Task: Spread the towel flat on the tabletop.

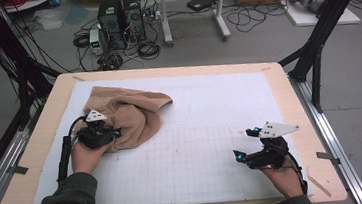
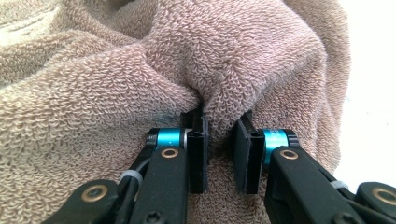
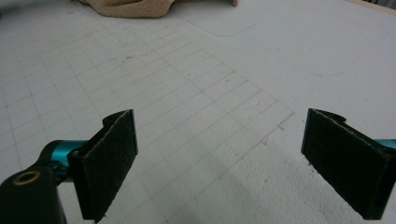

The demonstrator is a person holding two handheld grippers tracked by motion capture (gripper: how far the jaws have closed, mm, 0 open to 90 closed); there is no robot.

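Nearest the lens, left tongs (image 2: pixel 218 154) pinched on a raised fold of the tan terry towel (image 2: pixel 140 84), pads nearly together with cloth between them. Towel crumpled at the left of the white gridded surface (image 1: pixel 198 145), beside the left hand (image 1: pixel 87 153). Right tongs (image 3: pixel 219 163) spread wide apart, holding nothing, well away over bare grid near the front right edge.

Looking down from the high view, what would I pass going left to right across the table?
Left gripper pinching the towel → bare white gridded mat → right gripper, jaws open over the mat, near the table's right edge.
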